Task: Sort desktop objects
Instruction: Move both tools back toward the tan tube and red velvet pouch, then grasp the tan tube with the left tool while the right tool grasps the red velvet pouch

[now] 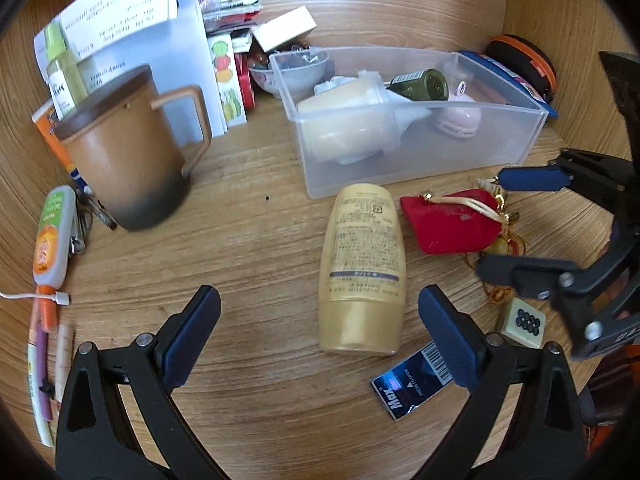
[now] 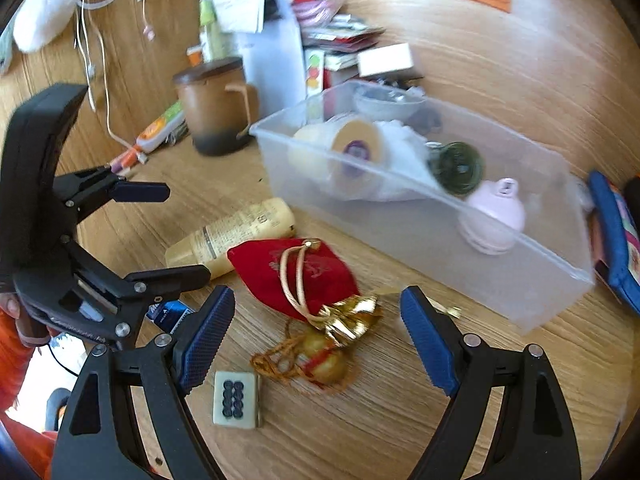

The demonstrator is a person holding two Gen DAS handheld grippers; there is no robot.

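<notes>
Both tongs hang spread and empty over the bench: left tongs (image 1: 320, 336) above the yellow bottle (image 1: 362, 272), right tongs (image 2: 316, 340) above the red pouch (image 2: 294, 274). Next, I'd guess: pinch each, lift into the clear bin (image 2: 532, 276).

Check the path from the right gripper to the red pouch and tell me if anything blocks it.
Nothing visible blocks it. The right gripper is open, and the red pouch lies on the desk just ahead of its fingers. Only the pouch's own gold tassel and a yellow charm lie in the gap between them.
</notes>
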